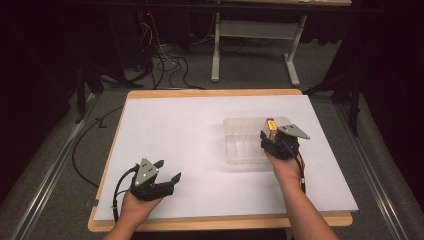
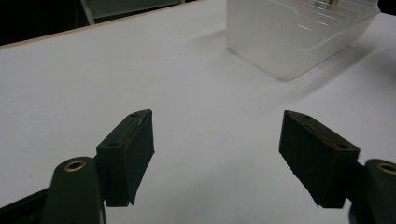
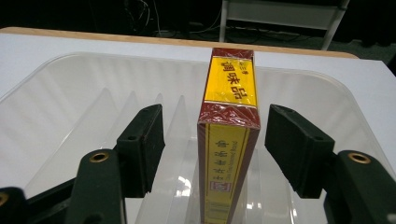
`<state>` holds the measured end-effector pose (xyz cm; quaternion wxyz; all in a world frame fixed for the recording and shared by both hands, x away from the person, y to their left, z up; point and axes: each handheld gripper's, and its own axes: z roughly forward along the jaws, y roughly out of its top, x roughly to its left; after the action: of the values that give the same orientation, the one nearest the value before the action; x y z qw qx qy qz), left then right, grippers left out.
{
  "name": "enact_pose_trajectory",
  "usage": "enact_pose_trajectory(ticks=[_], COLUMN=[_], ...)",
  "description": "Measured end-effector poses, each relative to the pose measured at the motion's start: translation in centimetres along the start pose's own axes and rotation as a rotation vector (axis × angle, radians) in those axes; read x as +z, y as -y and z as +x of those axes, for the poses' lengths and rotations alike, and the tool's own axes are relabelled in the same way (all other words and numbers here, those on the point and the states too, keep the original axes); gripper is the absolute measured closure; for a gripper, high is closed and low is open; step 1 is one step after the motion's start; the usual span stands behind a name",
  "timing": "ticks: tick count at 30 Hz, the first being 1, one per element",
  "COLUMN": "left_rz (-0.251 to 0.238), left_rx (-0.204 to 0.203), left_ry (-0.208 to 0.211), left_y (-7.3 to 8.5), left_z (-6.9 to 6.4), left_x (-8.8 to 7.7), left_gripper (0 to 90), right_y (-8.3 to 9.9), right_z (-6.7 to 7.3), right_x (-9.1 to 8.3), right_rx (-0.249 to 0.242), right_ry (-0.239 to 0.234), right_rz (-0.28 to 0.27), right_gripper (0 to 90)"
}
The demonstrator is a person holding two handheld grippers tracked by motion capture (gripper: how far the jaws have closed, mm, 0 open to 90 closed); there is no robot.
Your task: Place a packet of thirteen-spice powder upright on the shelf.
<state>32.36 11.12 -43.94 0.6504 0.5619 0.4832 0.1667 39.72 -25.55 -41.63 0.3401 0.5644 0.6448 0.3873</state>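
Observation:
A red and yellow box [image 3: 229,121] stands on its narrow edge between the dividers of a clear plastic bin [image 3: 70,93]. My right gripper [image 3: 217,123] is over the bin's near right part, open, one jaw on each side of the box with a gap on both sides. From the high view the box [image 1: 271,125] shows just past the right gripper [image 1: 272,137], inside the bin [image 1: 240,145]. My left gripper [image 1: 167,171] rests near the table's front left, open and holding nothing. In its own view the left gripper [image 2: 217,135] looks across bare white surface toward the bin [image 2: 299,37].
A white sheet [image 1: 190,125] covers the wooden table, whose edge [image 1: 215,223] shows at the front. Beyond the table stand a white desk frame [image 1: 255,30] and loose cables [image 1: 165,65] on the floor. Dark stands flank both sides.

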Motion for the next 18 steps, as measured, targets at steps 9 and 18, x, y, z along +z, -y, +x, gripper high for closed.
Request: enact_pose_trajectory(ticks=[9,18], left_rz=[0.001,0.008], left_rx=[-0.004,-0.003], left_ry=[-0.002,-0.006], left_y=[0.1,0.3], left_z=[0.0,-0.1], left_x=[0.0,0.2], left_gripper=[26.8,27.0], right_y=[-0.2,-0.3], right_z=[-0.2,-0.1], right_x=[-0.9,-2.8], right_rx=[-0.001,-0.009], right_ry=[-0.017,-0.064], right_rz=[-0.001,-0.024], right_gripper=[36.6,36.5])
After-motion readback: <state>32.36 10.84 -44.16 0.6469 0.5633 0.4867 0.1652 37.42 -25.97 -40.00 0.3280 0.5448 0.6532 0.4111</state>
